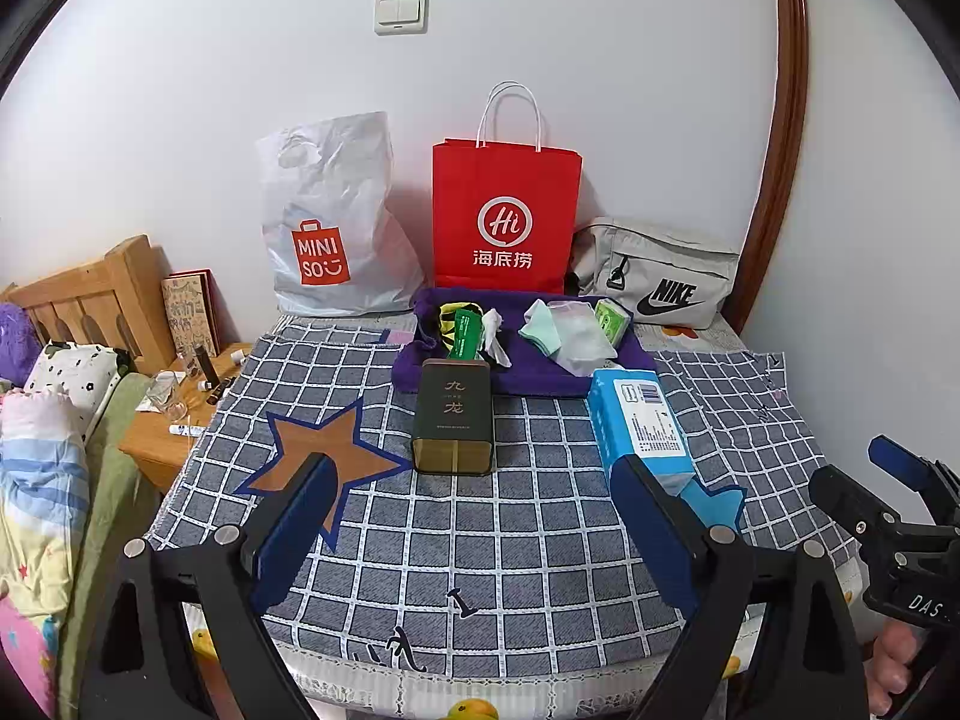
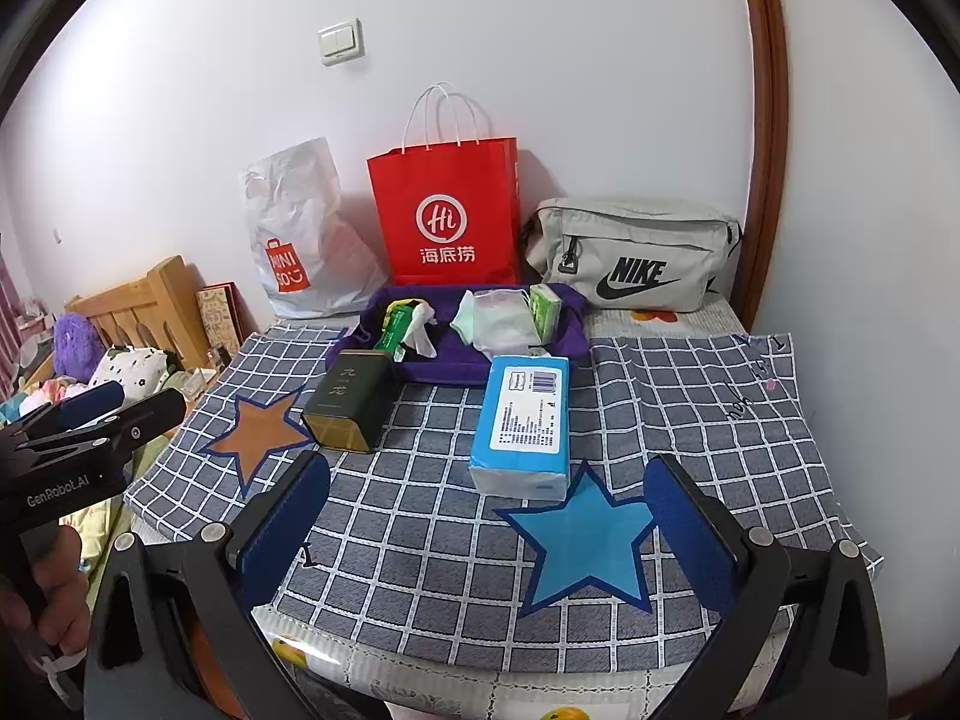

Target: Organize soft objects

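A purple cloth (image 1: 540, 378) (image 2: 456, 366) lies at the back of the checked table and bears small soft things: a green pack (image 1: 465, 333), white tissue (image 1: 495, 330), a mint cloth (image 1: 540, 330), a clear bag (image 2: 504, 318) and a green tissue packet (image 2: 545, 309). A blue tissue pack (image 1: 639, 423) (image 2: 525, 420) and a dark tin (image 1: 453, 417) (image 2: 348, 405) lie in front of it. My left gripper (image 1: 474, 516) is open and empty above the near table. My right gripper (image 2: 486, 528) is open and empty over the blue star (image 2: 585, 540).
A white Miniso bag (image 1: 330, 222), a red paper bag (image 1: 504, 216) and a grey Nike pouch (image 1: 660, 282) stand against the wall. A brown star (image 1: 318, 456) marks the cloth at left. A wooden nightstand (image 1: 162, 438) and bed lie to the left.
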`<state>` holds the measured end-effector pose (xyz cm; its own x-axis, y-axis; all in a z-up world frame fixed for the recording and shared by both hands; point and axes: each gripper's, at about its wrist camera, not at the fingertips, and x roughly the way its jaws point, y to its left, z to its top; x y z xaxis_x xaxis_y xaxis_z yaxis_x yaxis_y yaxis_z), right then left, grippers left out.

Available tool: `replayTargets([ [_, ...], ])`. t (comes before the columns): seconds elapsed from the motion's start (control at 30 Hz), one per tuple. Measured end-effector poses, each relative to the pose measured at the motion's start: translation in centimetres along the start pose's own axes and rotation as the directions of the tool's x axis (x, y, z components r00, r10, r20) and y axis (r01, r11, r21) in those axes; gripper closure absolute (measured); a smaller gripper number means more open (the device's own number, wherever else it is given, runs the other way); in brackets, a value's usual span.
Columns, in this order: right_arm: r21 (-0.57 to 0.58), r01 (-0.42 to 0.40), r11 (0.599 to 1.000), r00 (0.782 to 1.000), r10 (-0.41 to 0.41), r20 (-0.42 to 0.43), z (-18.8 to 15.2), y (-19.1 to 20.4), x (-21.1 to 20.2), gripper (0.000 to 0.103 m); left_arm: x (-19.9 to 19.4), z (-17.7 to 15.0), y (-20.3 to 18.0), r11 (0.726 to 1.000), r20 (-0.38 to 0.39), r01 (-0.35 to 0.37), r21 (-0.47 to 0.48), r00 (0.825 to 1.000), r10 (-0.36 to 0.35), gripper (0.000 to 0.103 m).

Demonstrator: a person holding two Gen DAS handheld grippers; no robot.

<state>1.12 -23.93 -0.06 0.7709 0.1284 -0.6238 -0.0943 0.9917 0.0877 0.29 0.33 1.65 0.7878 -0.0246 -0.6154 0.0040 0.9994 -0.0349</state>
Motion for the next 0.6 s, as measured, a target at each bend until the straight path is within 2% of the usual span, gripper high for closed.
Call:
replayTargets([
  [0.6, -0.001, -0.002, 1.000, 1.000, 0.002, 0.005, 0.14, 0.14, -0.18, 0.000, -0.02, -0.31, -0.04, 1.000, 0.002, -0.003, -0.003, 1.000, 0.003, 0.011],
])
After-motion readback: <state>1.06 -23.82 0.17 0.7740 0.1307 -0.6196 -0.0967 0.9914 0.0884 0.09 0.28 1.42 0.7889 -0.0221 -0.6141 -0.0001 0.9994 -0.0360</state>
